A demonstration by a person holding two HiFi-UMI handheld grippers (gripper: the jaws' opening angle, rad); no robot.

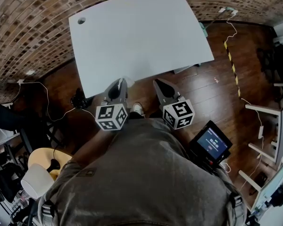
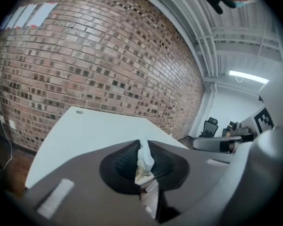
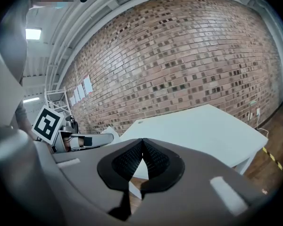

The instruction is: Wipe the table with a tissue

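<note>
Left gripper view: my left tongs [image 2: 142, 150] pinch the tissue [image 2: 145, 160], right tongs [image 3: 142, 146] pressed together, so I'd press it flat onto the worktop [image 2: 85, 131].

**Matt table, rough brick, shiny boards**

In the head view, the table [image 1: 141, 36] at twelve o'clock has a smooth, matt white top. The brick wall [image 1: 28, 13] at ten o'clock is rough and unglazed. The floor [image 1: 212, 84] at two o'clock is dark wood with a soft sheen. The tissue [image 2: 145, 155] is crumpled white paper. The left gripper [image 2: 144, 149] is matt grey, probably plastic, with ribbed black pads [image 2: 125, 161].
</note>
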